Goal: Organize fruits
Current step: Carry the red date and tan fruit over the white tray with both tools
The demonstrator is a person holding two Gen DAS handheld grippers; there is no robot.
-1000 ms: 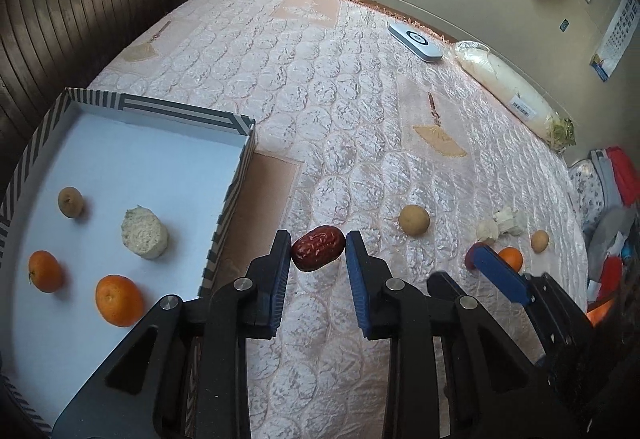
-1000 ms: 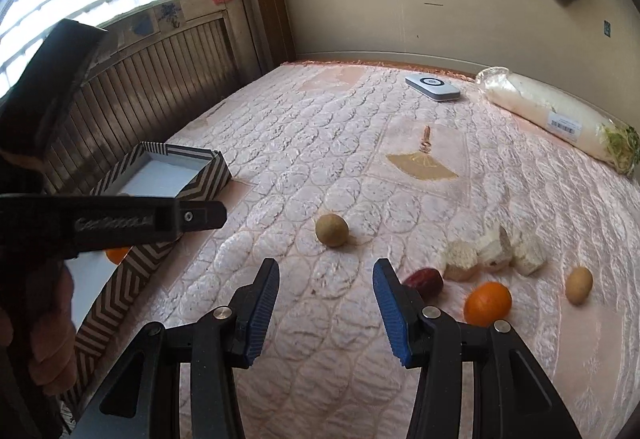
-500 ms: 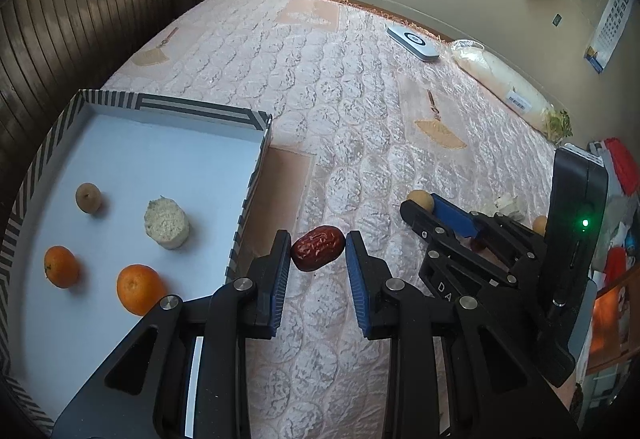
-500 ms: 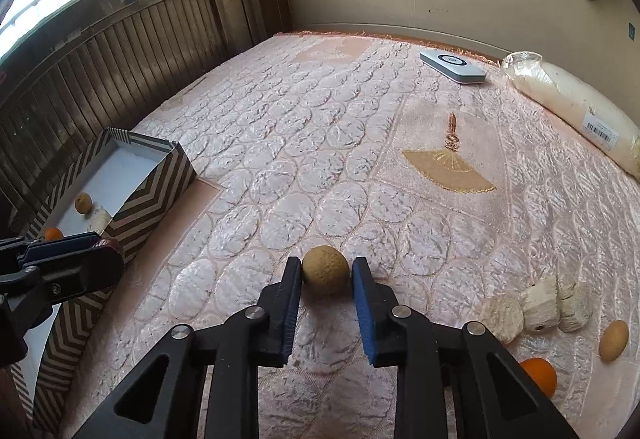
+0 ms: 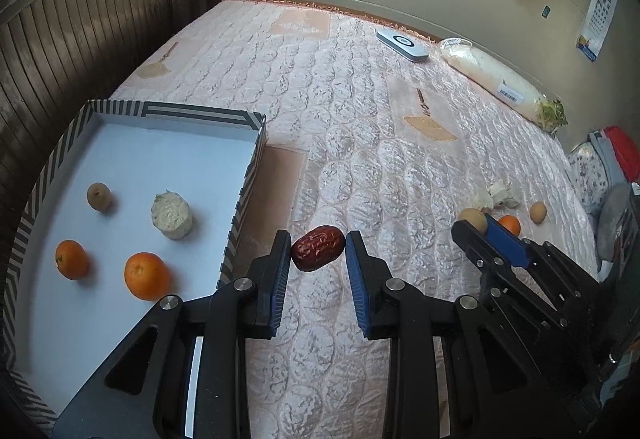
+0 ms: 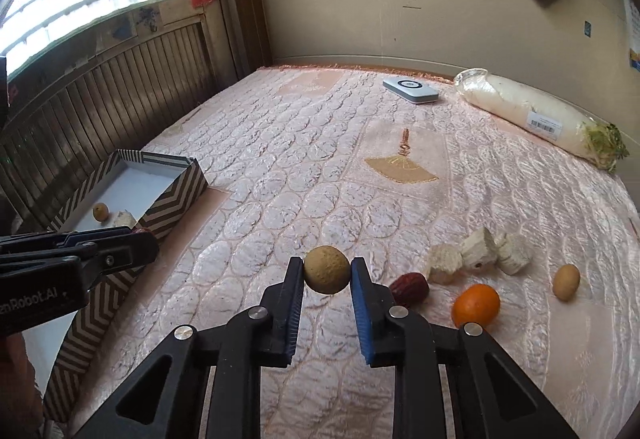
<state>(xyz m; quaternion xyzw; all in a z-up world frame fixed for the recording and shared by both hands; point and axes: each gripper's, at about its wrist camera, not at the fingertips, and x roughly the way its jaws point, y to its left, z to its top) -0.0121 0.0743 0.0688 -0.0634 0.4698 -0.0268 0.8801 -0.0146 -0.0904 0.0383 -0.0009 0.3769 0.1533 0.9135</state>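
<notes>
Left wrist view, left tool [image 5: 318, 251] clamped on red date [image 5: 318, 247], right tool [image 6: 327, 271] apparently pinching tan fruit [image 6: 326, 269].

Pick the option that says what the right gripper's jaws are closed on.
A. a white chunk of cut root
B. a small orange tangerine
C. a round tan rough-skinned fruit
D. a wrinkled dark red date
C: in the right wrist view the right gripper has its jaws pressed on both sides of the round tan rough-skinned fruit, while a wrinkled dark red date and a small orange tangerine lie on the quilted pink bedspread.
</notes>
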